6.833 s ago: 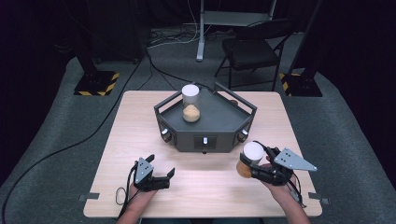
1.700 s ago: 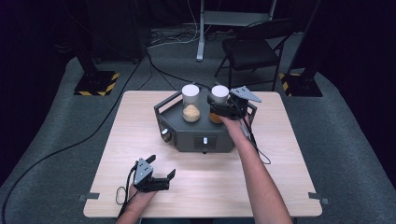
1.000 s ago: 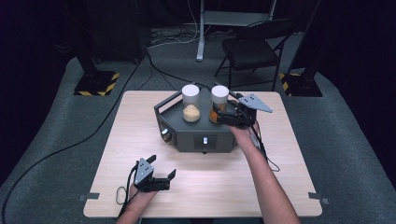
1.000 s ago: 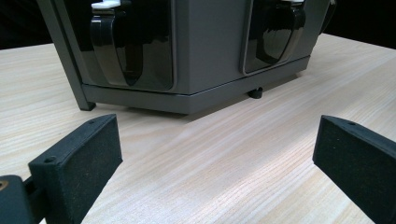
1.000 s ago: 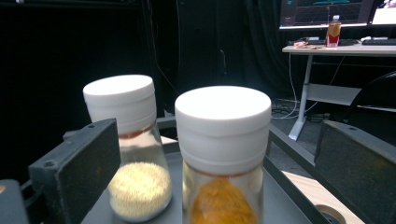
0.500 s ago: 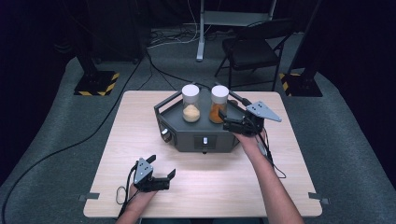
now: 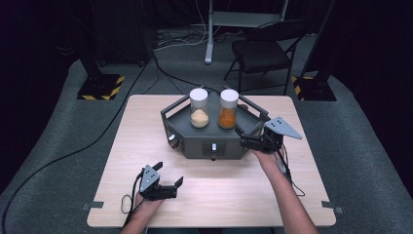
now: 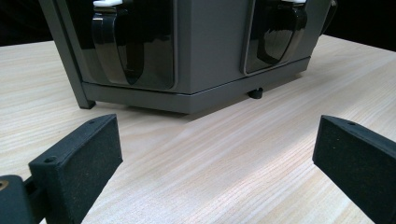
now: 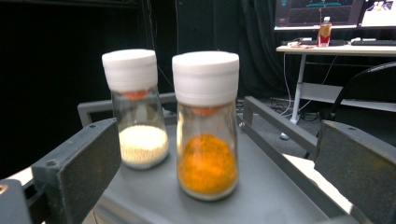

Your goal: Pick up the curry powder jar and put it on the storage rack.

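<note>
A pale wooden table (image 7: 146, 146) fills the middle of the high view, standing on grey carpet (image 7: 58, 146) in a dark room. On the table's far half sits a grey six-sided rack (image 7: 213, 139) with a low rail. Two glass jars with white caps stand upright on it, side by side and just apart: the jar of orange powder (image 7: 228, 109) right of centre, the jar of pale grains (image 7: 199, 108) to its left.

The right gripper (image 7: 248, 141) hovers at the rack's right front edge, jaws spread and holding nothing, a little way from the orange jar. The left gripper (image 7: 168, 178) rests low on the table at lower left, jaws wide apart and empty.

Behind the table, at the top of the frame, stand a black folding chair (image 7: 265, 51), a metal post (image 7: 209, 34) and yellow-striped stand bases (image 7: 100, 87). The right gripper view shows a desk with monitors (image 9: 322, 11) at upper right.
</note>
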A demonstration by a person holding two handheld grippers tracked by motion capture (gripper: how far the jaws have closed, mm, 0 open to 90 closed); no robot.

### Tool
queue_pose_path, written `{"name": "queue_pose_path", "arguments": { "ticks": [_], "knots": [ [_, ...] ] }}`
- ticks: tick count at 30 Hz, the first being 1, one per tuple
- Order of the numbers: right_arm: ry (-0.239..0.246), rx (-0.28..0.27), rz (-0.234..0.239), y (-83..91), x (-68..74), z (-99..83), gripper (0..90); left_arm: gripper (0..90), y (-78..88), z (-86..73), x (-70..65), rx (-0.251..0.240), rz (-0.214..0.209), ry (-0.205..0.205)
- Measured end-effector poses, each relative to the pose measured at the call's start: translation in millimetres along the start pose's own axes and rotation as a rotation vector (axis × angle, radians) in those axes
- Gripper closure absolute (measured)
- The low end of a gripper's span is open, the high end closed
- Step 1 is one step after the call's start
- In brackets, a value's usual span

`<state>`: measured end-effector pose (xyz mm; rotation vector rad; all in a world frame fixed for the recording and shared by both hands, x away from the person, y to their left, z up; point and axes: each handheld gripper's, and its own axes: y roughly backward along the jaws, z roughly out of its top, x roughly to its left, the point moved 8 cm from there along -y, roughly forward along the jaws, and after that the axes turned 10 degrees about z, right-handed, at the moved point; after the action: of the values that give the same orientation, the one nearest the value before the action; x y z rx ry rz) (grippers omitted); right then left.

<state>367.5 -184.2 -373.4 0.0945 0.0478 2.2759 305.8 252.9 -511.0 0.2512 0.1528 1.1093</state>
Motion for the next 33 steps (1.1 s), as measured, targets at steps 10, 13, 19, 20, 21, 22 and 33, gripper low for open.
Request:
{"name": "queue_pose_path", "arguments": {
  "ticks": [10, 13, 19, 20, 21, 22, 33],
  "knots": [
    [0.005, 0.001, 0.007, 18.9, -0.3, -12.7, 0.0, 1.3, -0.3, 0.4, 0.4, 0.005, 0.003, 0.005],
    [0.004, -0.003, 0.007, 25.2, 3.2, -21.1, 0.0, 1.3, -0.2, 0.3, 0.3, 0.004, 0.005, 0.006],
    [0.007, 0.017, 0.007, 33.5, 7.6, -37.8, 0.0, 1.4, -0.2, 0.4, -0.5, 0.005, 0.01, 0.003],
    [0.005, 0.018, 0.007, 34.5, 7.7, -39.7, 0.0, 1.4, -0.2, 0.5, -0.6, 0.006, 0.011, 0.003],
    [0.0, 0.018, 0.007, 35.3, 7.6, -40.8, 0.0, 1.3, -0.2, 0.5, -0.8, 0.005, 0.011, 0.003],
    [-0.002, 0.017, 0.006, 36.3, 7.2, -42.3, 0.0, 1.4, -0.2, 0.5, -0.8, 0.006, 0.012, 0.002],
    [-0.025, 0.037, -0.029, 52.6, 2.9, -64.9, 0.0, 1.4, -0.3, 0.7, -1.0, 0.007, 0.013, 0.0]
  ]
}}
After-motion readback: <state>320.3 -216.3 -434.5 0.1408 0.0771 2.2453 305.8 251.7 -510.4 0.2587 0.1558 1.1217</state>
